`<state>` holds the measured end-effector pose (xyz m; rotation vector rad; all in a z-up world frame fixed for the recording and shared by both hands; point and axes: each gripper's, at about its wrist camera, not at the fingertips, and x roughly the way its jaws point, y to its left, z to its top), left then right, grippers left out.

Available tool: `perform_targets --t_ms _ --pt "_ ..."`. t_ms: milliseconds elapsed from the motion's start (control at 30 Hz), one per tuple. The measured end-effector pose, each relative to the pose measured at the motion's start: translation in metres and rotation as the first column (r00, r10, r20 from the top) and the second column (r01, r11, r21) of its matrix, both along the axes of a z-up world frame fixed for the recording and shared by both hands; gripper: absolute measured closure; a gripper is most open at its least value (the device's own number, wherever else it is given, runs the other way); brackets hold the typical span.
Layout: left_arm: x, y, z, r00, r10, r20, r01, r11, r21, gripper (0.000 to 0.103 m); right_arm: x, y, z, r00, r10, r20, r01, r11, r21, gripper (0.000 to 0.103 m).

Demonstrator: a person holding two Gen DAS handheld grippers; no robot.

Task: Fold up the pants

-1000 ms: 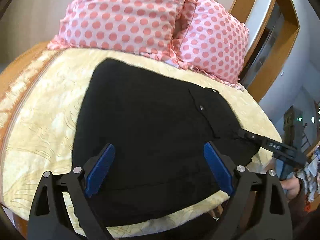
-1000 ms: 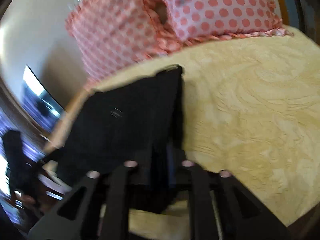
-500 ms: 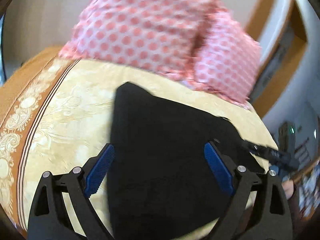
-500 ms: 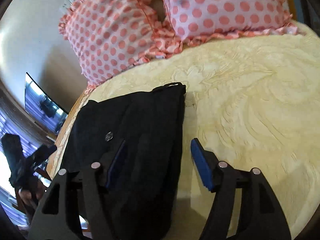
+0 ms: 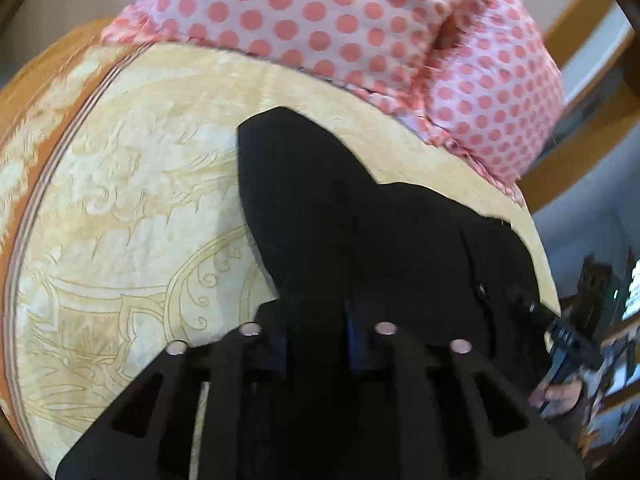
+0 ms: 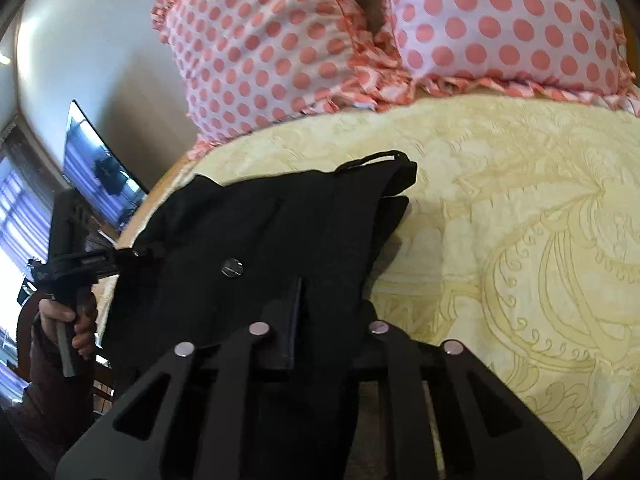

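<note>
Both jaws are nearly closed, pinching black cloth: left gripper point(image 5: 316, 344) and right gripper point(image 6: 320, 340) each clamp the pants point(image 6: 280, 240) at the bed's point(image 6: 520, 200) near edge, long axis running toward the pillows point(image 6: 320, 40).

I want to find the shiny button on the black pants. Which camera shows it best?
The right wrist view. There the round silver button sits in plain sight on the black pants, just ahead of the right gripper. In the left wrist view the pants look plain black, with no clear button.
</note>
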<state>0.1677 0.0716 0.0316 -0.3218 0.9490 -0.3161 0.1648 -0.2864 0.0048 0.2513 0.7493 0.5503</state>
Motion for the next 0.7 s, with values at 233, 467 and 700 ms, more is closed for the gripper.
perform_targets --t_ms 233,467,700 --pt "0.024 -0.013 0.039 0.993 -0.021 0.116 0.019 1.000 0.018 0.089 0.030 0.000 0.048 0.997 0.007 0.075 -0.009 1.000 0.020 0.094" --pt "0.120 -0.033 0.047 0.984 0.033 0.177 -0.035 0.999 0.008 0.087 0.116 -0.032 0.058 0.983 -0.161 0.086 0.157 0.986 0.057 0.094" --pt "0.177 -0.024 -0.013 0.991 0.130 -0.042 -0.131 0.991 -0.024 0.070 0.154 -0.039 0.004 0.957 -0.271 -0.104 0.266 0.962 -0.064 0.059"
